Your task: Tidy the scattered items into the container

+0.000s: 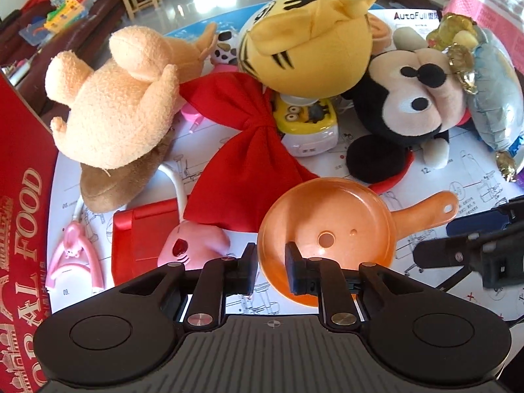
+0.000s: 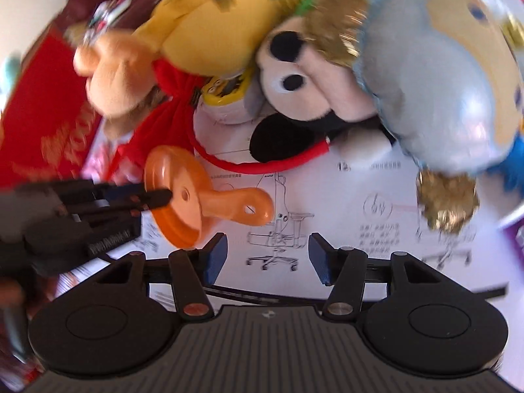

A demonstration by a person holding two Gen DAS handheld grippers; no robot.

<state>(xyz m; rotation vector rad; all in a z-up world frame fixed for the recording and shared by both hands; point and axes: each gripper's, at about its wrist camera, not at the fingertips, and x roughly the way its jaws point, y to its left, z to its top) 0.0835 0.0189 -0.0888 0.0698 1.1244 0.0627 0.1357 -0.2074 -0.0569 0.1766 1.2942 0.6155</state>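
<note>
An orange toy pan (image 1: 327,226) lies tilted on the paper-covered table, handle to the right. My left gripper (image 1: 271,263) straddles its near rim, one finger inside the bowl and one outside. A gap shows beside the rim, so the jaws are open. From the right wrist view the pan (image 2: 183,196) stands up on its edge against the left gripper (image 2: 157,196). My right gripper (image 2: 267,255) is open over bare paper, nothing between its blue pads (image 2: 216,255). A red box with gold lettering (image 1: 23,229) stands at the far left.
Toys crowd the table behind the pan: a beige plush (image 1: 114,108), a yellow tiger plush (image 1: 308,39), a mouse plush (image 1: 409,98), a red bow (image 1: 249,150), a minion toy (image 1: 308,121) and a foil balloon (image 1: 491,98). A pink toy (image 1: 193,245) lies near my left finger.
</note>
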